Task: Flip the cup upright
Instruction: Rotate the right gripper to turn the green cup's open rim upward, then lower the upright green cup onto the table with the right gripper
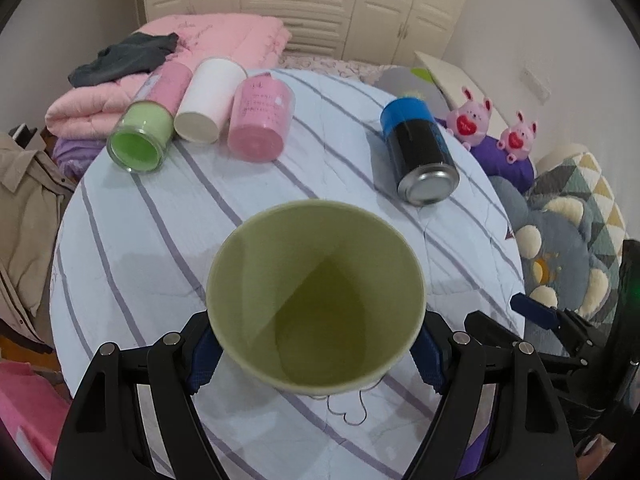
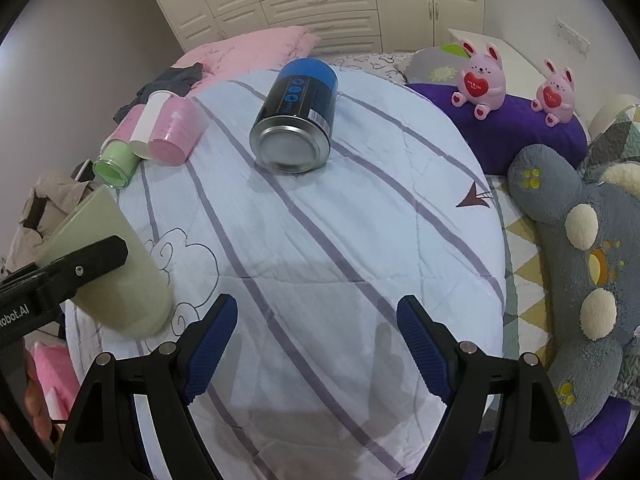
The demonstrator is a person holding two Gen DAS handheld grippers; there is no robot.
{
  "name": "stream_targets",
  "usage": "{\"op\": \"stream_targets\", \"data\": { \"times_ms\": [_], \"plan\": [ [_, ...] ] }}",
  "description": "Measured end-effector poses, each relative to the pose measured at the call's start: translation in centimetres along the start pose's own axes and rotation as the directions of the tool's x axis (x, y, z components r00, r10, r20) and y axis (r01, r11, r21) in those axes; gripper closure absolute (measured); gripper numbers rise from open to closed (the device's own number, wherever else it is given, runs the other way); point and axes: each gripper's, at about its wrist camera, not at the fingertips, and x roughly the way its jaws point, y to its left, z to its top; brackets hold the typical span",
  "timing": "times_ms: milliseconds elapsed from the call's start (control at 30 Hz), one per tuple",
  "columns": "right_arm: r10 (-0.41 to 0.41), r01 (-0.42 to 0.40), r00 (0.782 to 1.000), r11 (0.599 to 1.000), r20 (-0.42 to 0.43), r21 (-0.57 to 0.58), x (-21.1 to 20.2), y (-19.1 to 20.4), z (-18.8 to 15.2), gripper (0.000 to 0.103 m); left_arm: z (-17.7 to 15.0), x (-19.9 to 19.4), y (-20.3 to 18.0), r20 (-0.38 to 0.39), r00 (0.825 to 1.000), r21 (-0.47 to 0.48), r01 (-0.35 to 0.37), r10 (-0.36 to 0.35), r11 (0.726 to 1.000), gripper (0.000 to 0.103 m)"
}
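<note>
Blue-padded fingers (image 1: 202, 354) of the left gripper (image 1: 316, 354) clamp the green cup (image 1: 316, 300) at the near edge of the striped quilt (image 1: 160, 216). Its long axis tilts, mouth facing up and away, base resting near the quilt. Just right, the right gripper (image 2: 318, 344) hangs wide apart, holding nothing.

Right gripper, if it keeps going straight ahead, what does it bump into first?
Probably the striped quilt: the open right gripper tilts down at bare fabric. The blue-black can lies farther along that line, though depth is hard to judge.
</note>
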Motion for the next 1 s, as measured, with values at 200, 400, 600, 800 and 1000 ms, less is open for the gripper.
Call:
{"op": "stream_targets", "data": {
  "times_ms": [200,400,600,800,1000],
  "plan": [
    [-0.007,0.007,1.0,1.0,-0.009,-0.01,-0.1,0.8,-0.6,0.019,-1.0,-0.1,-0.4,0.0,1.0,0.032,-0.016,0.016,0.999,0.012],
    [-0.005,0.005,1.0,1.0,0.007,0.001,-1.0,1.1,-1.3,0.019,-1.8,-0.2,-0.5,-0.005,1.0,0.029,-0.014,0.014,0.999,0.008],
    [-0.012,0.012,1.0,1.0,0.006,0.01,-1.4,0.9,-1.5,0.019,-2.1,-0.3,-0.7,-0.006,1.0,0.036,-0.024,0.025,0.999,0.008],
    [-0.023,0.023,1.0,0.999,0.01,0.024,-1.9,0.6,-1.6,0.019,-2.3,-0.7,-0.9,-0.005,1.0,0.042,-0.013,0.013,0.999,0.008],
    [-0.036,0.036,0.999,0.999,0.026,0.011,-2.9,1.2,-2.0,0.019,-3.0,-1.8,-1.1,0.004,1.0,0.061,-0.007,0.006,0.998,0.008]
  ]
}}
